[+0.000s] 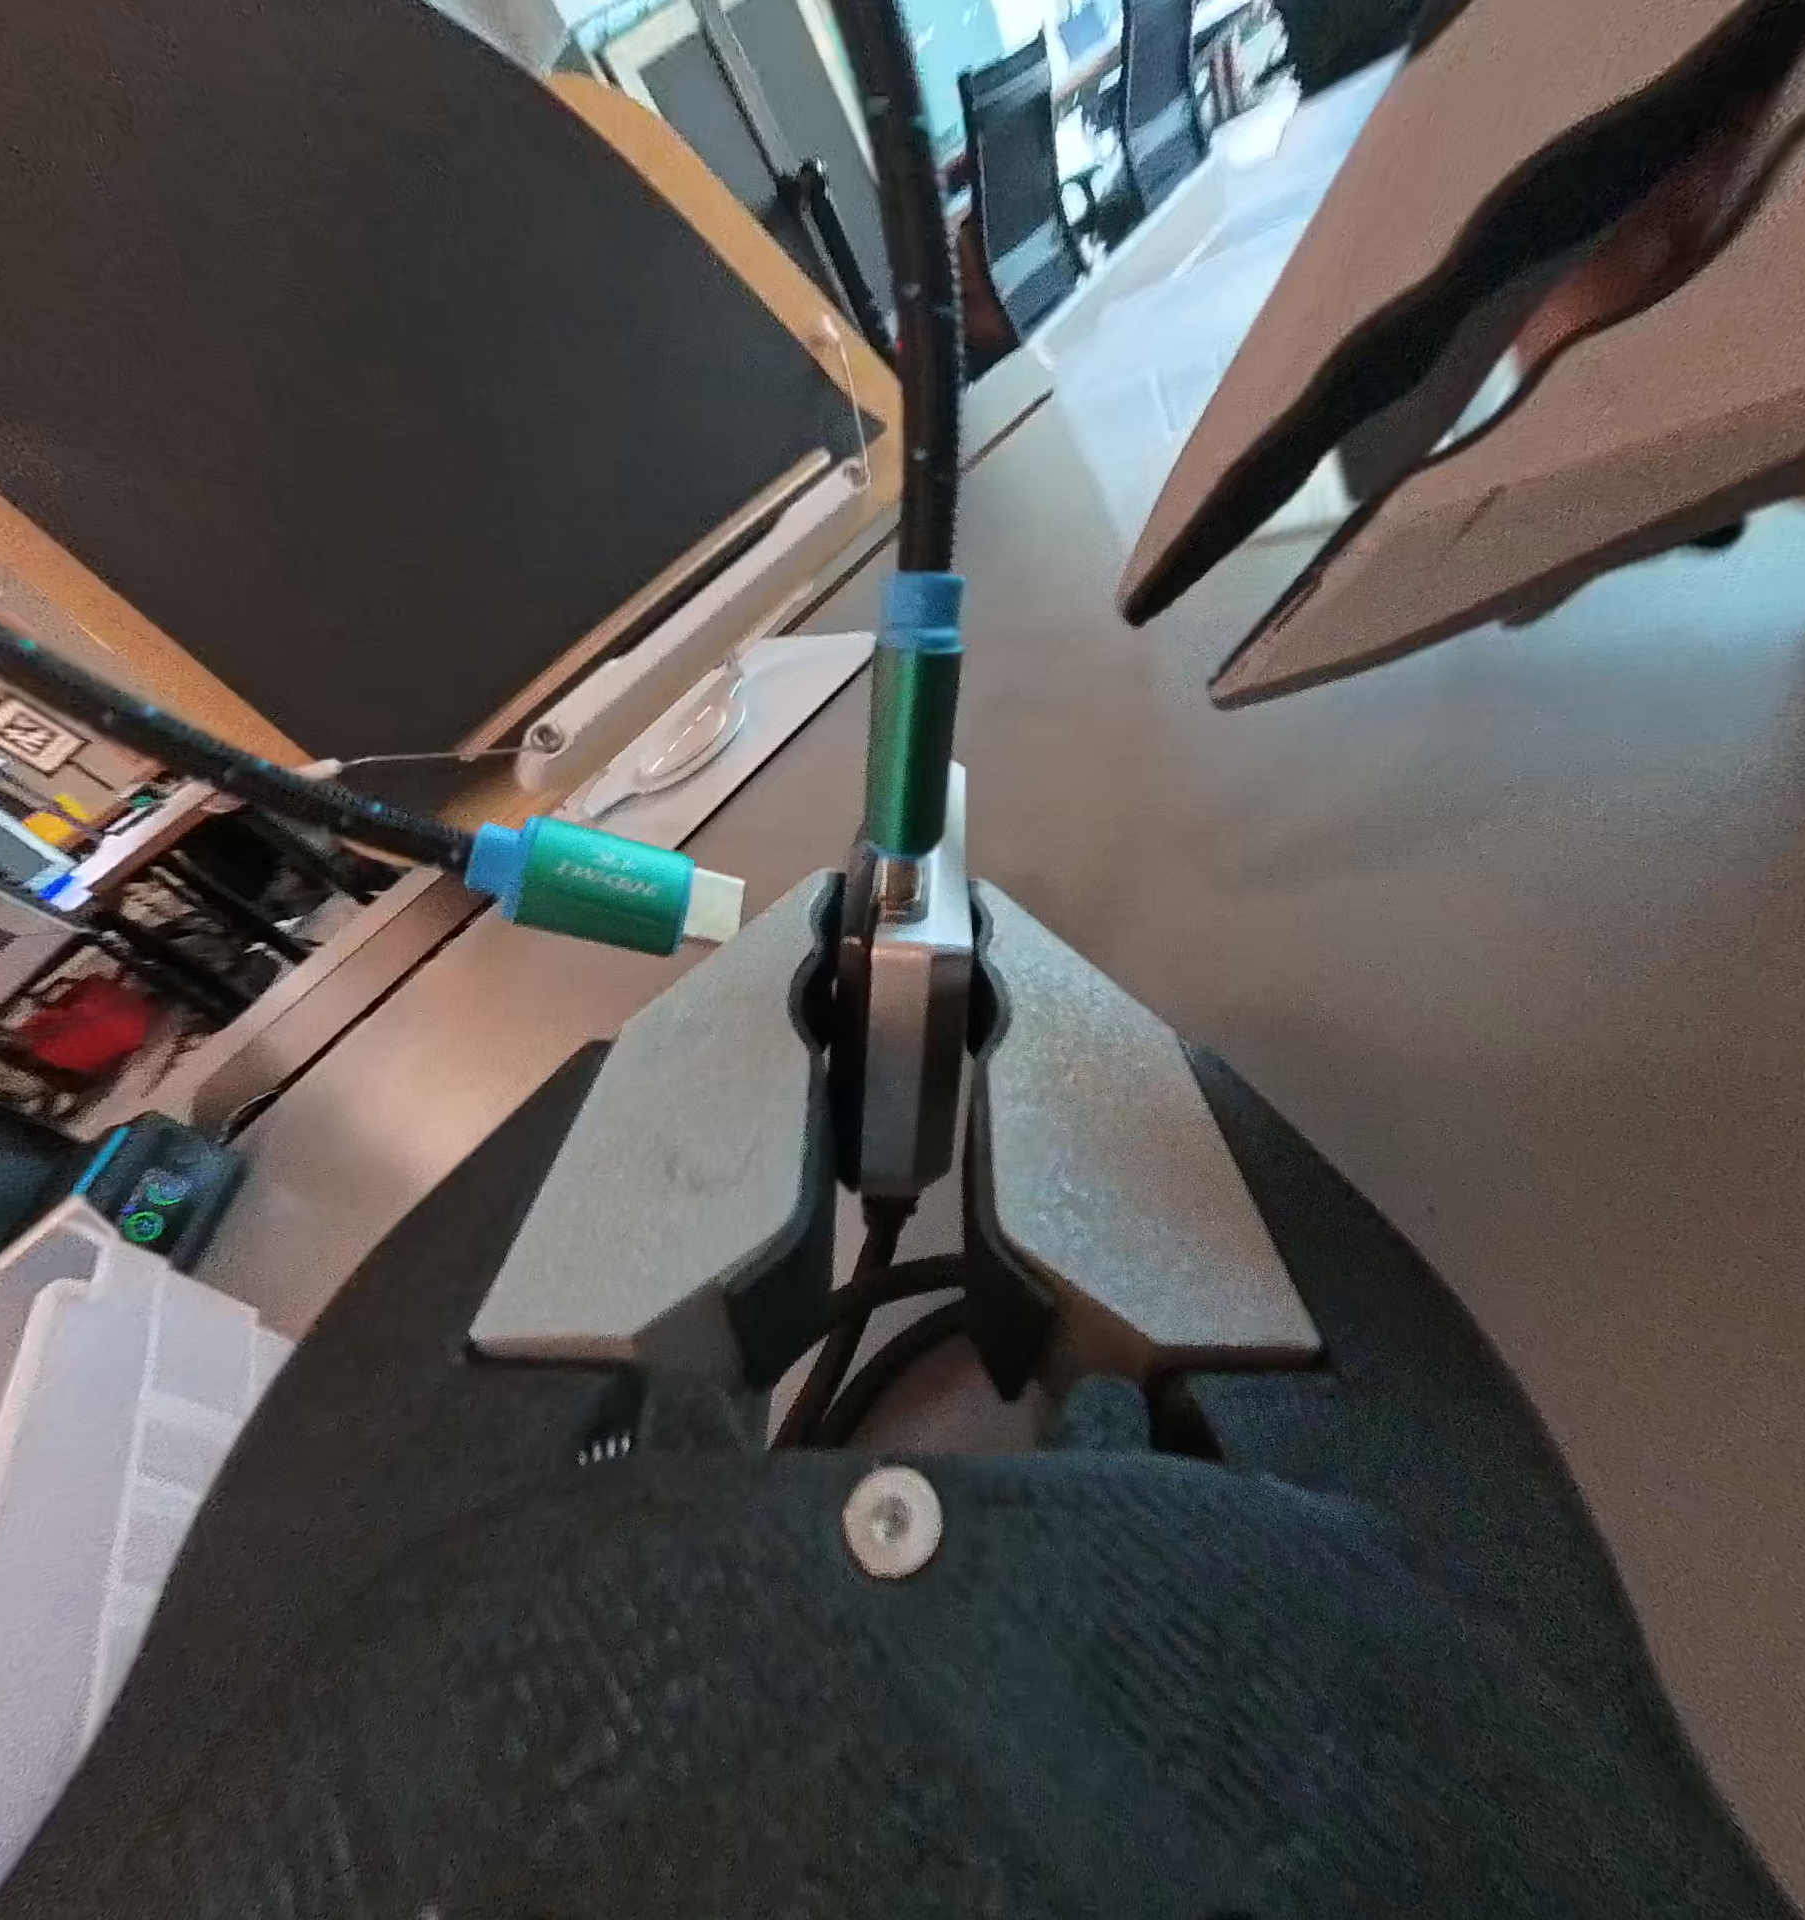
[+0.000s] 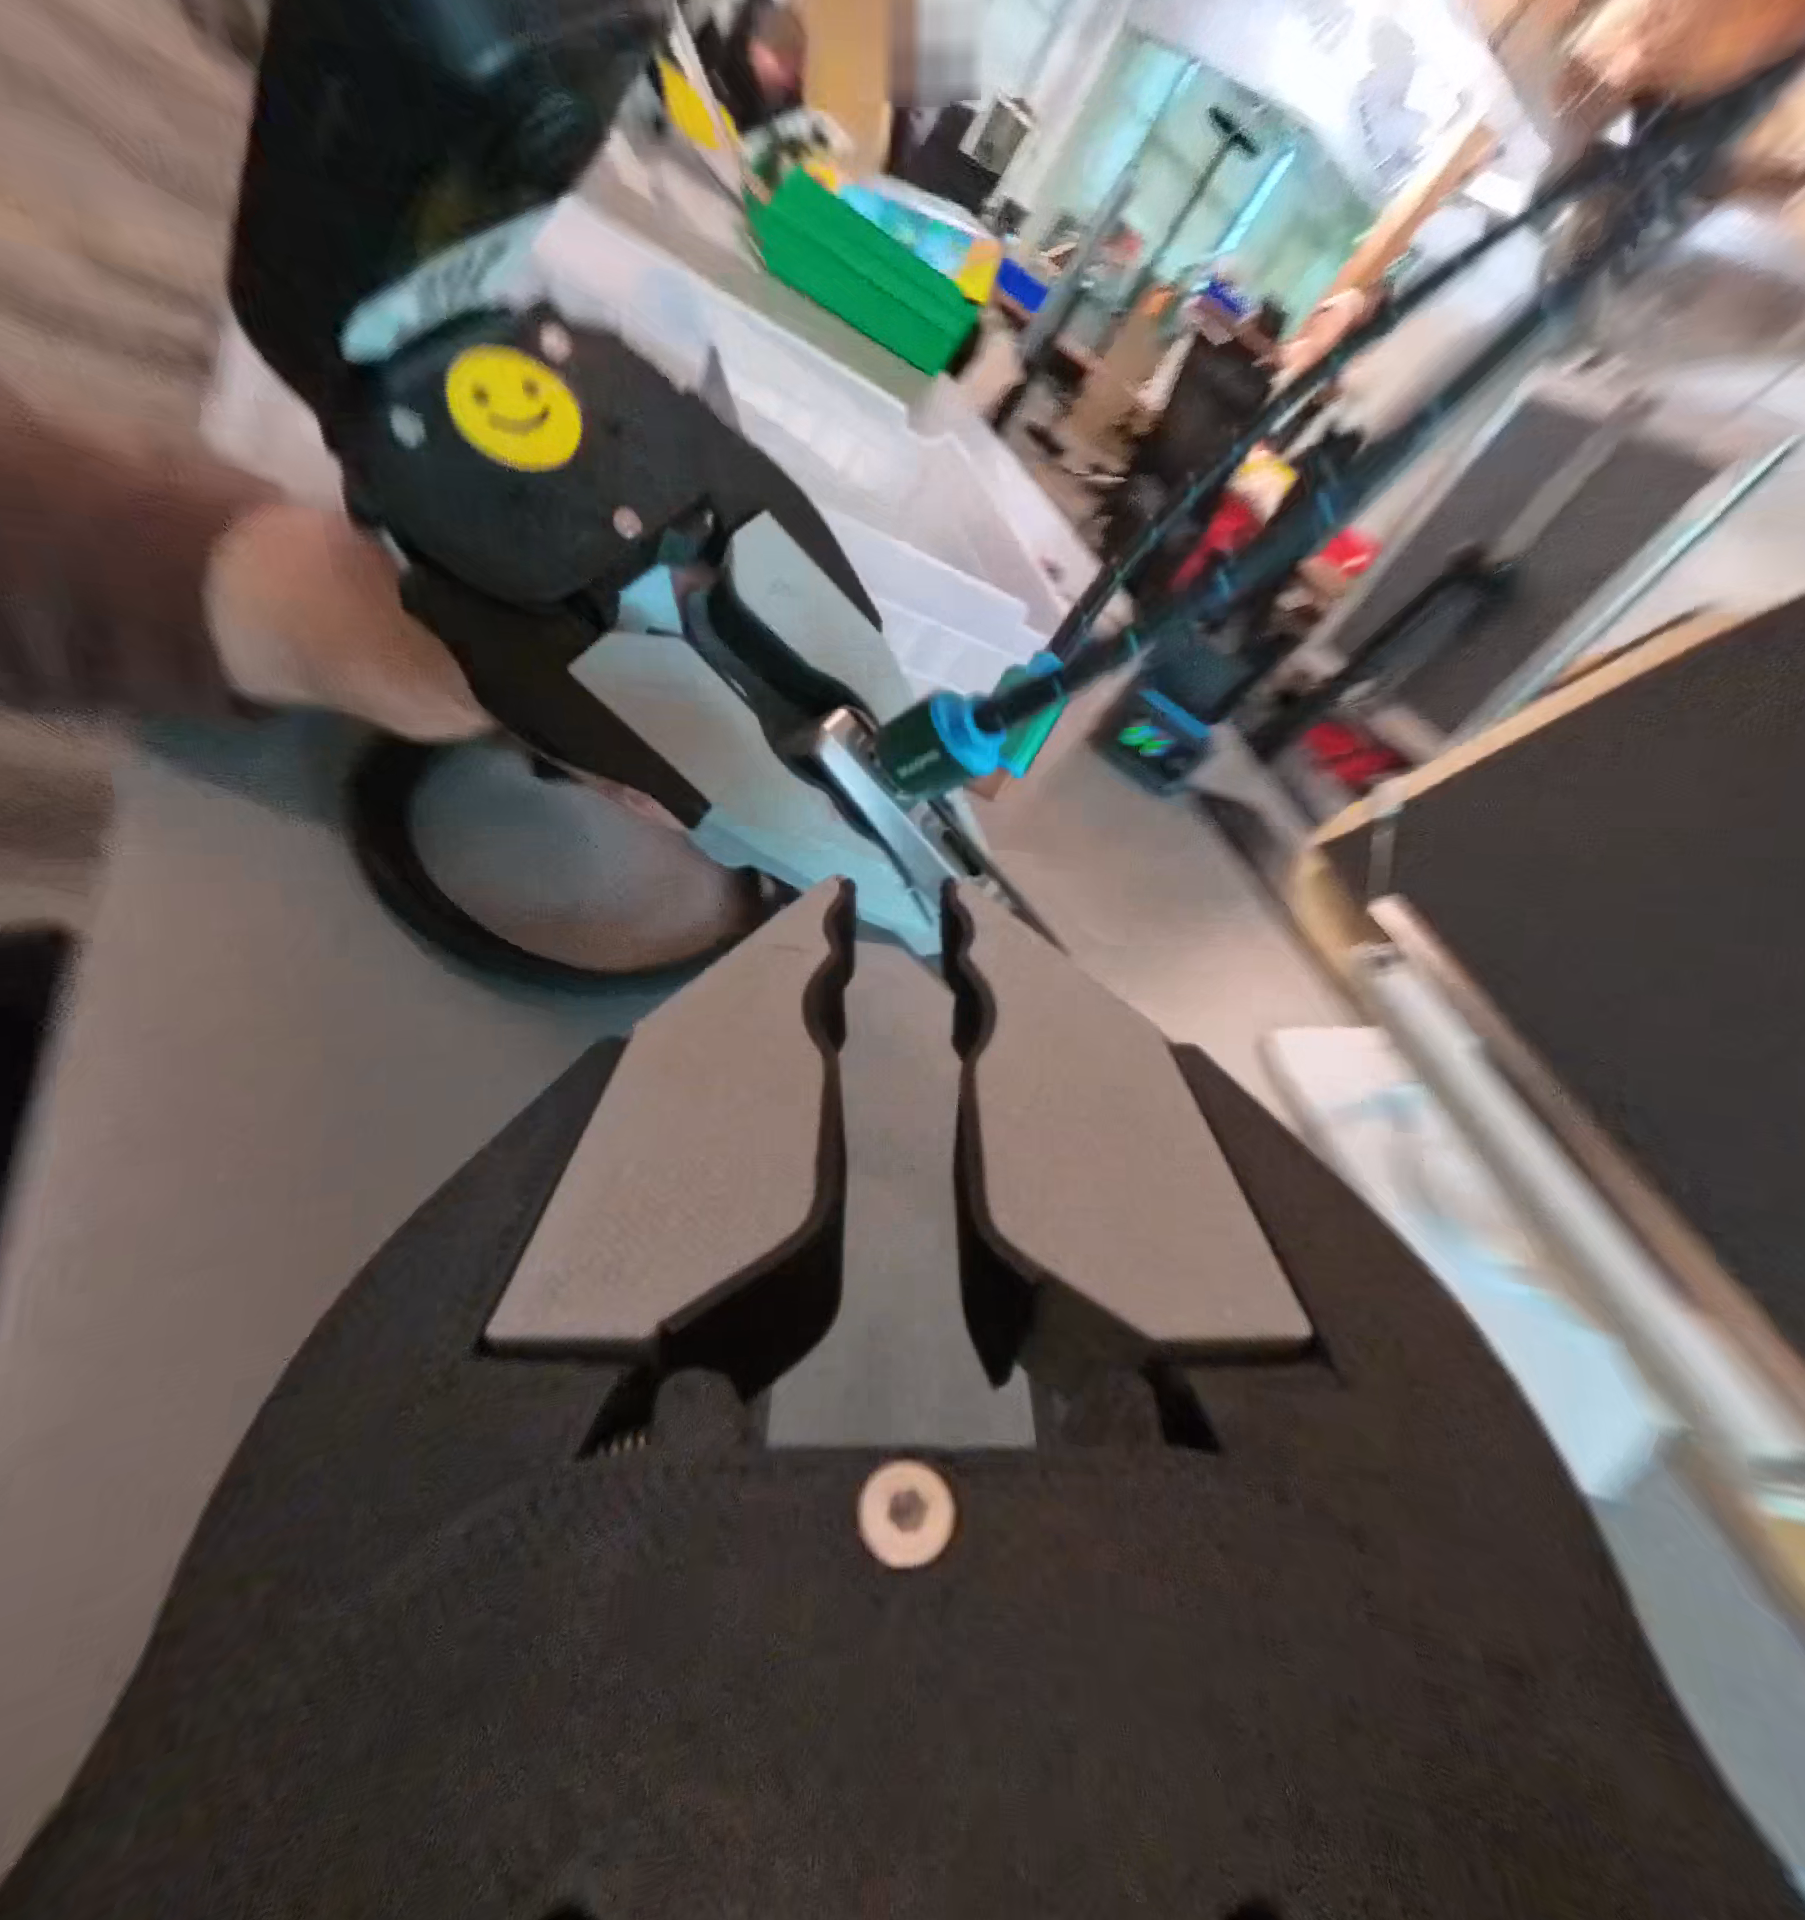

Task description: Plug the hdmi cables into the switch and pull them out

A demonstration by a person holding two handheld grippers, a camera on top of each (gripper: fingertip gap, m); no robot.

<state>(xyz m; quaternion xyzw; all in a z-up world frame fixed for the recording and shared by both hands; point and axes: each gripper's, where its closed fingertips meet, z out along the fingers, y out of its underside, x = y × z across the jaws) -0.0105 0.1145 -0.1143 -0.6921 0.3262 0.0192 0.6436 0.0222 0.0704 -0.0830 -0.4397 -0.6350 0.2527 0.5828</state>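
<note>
Even, bright indoor daylight from windows (image 1: 991, 94) behind the switch (image 1: 913, 997); soft shadows on the desk (image 1: 1397, 935) right of it. Sharp near the switch, bowed by wide-angle distortion toward the edges. Right wrist view heavily motion-blurred throughout, smeared worst beyond the switch (image 2: 856, 769).

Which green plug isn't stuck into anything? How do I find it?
Find the left gripper clamping the silver switch. One green HDMI plug stands upright in the switch. The free plug hangs just to its left, its bare metal tip showing and touching nothing.
</note>
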